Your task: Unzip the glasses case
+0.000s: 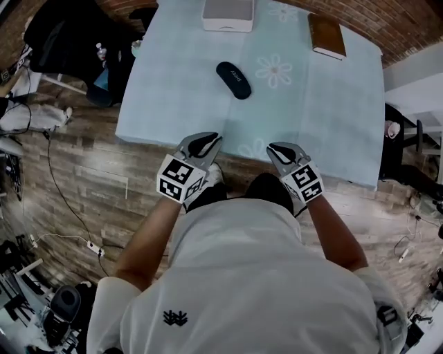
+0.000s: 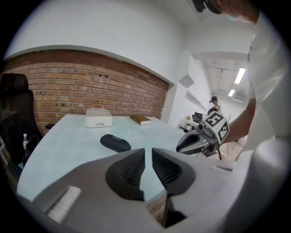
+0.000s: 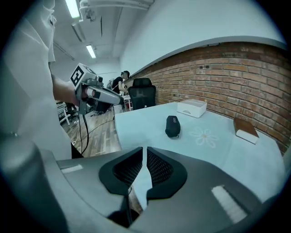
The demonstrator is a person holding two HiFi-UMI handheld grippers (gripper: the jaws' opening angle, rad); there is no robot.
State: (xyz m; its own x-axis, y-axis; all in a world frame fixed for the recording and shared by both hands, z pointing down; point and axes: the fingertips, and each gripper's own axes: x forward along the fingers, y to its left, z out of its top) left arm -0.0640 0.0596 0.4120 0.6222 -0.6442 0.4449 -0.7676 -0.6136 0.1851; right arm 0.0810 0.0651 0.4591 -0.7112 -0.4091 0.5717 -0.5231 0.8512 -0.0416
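Brick walling and wood-plank flooring surround a worktop (image 1: 332, 104) covered with a pale blue cloth. The glasses case (image 1: 233, 79), a dark oblong, lies flat on that cloth and serves as our reference.

Beyond the case, at the far edge, stands a white box (image 1: 228, 15). A brown book (image 1: 327, 34) lies beyond the case and to its right. Both are well apart from it.

We hold the left claw (image 1: 208, 140) and the right claw (image 1: 277, 149) on the near side of the case, over the worktop's near edge, and neither touches it. Each claw is clenched to a thin slit and grips nothing.

The case lies ahead of both claws. In the head view its long axis runs diagonally, far-left to near-right. The left claw camera sees the case (image 2: 115, 143) roughly broadside, while the right claw camera sees the case (image 3: 173, 126) nearly end-on.

We judge the left claw slightly the nearer. The zip and its pull cannot be made out, so we judge the task not yet started.
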